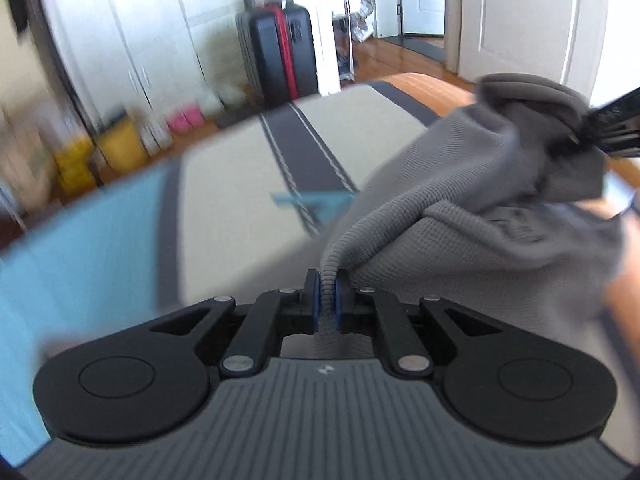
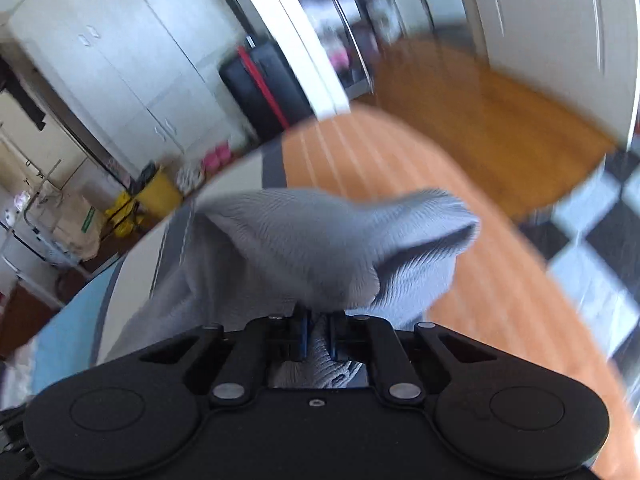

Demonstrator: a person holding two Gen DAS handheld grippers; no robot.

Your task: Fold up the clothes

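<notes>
A grey waffle-knit garment [image 1: 472, 216] hangs lifted above the striped bedspread [image 1: 240, 184]. My left gripper [image 1: 328, 280] is shut on a ribbed edge of it, the blue pads pressing both sides of the fold. At the upper right of the left wrist view, the other gripper [image 1: 600, 128] bites into the same cloth. In the right wrist view, my right gripper [image 2: 318, 320] is shut on a bunch of the grey garment [image 2: 320, 252], which billows in front of the fingers and hides their tips.
The bedspread has blue, cream, dark grey and orange bands [image 2: 380, 184]. Beyond the bed stand a black and red suitcase [image 1: 280, 52], white wardrobe doors [image 1: 132, 40], yellow bags [image 1: 116, 148] and a wooden floor [image 2: 500, 120]. A checkered cloth [image 2: 600, 232] lies at the right.
</notes>
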